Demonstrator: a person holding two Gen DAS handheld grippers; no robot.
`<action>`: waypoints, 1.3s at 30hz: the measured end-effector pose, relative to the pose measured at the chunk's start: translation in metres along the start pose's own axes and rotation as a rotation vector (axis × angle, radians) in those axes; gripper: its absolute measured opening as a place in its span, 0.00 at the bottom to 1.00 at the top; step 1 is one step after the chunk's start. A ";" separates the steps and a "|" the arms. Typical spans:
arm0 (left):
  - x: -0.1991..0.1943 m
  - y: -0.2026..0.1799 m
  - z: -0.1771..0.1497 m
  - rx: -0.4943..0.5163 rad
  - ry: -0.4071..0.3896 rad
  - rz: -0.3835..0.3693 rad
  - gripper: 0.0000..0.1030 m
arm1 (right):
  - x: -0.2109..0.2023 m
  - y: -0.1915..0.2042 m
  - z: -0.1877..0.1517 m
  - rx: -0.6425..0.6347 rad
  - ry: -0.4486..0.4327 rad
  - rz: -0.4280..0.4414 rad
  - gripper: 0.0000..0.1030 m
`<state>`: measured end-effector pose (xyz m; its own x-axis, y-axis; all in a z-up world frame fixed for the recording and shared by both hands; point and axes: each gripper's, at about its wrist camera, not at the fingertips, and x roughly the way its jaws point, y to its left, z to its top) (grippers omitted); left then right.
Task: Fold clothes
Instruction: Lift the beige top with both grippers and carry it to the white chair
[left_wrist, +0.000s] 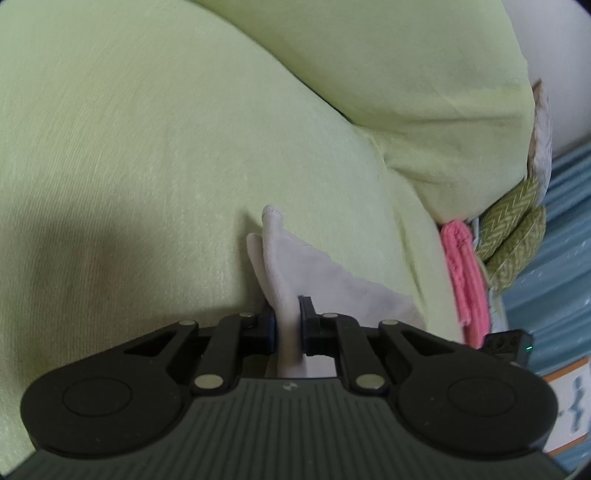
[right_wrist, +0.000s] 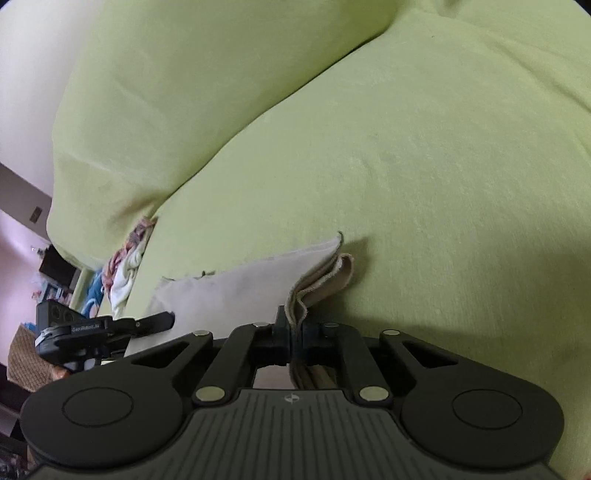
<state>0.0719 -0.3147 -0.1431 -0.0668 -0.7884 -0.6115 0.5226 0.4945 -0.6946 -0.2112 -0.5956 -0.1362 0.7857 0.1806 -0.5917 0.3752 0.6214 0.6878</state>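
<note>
Black linkage of the left tool fills the bottom of the left wrist view, its jaws clamped on a corner of the pale cloth. That corner stands up ahead of the pads over the green sofa seat, with a pink item by the seat's right edge.

From the right wrist, the right tool pinches the stacked layers of the cloth's other corner — jaws closed on it. Its long axis runs leftward toward the left tool, so each tool grips one end.
</note>
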 end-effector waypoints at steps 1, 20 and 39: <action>-0.001 -0.004 -0.001 0.022 -0.006 0.014 0.08 | -0.003 0.002 -0.003 -0.006 -0.017 -0.004 0.05; 0.042 -0.197 -0.076 0.377 0.130 -0.268 0.07 | -0.232 0.004 -0.153 0.106 -0.601 -0.143 0.05; 0.180 -0.488 -0.323 0.742 0.601 -0.609 0.07 | -0.483 -0.024 -0.385 0.444 -1.083 -0.625 0.05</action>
<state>-0.4693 -0.5792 -0.0366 -0.7756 -0.4210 -0.4703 0.6251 -0.4086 -0.6651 -0.7892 -0.4038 -0.0284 0.3381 -0.8663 -0.3677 0.7797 0.0390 0.6250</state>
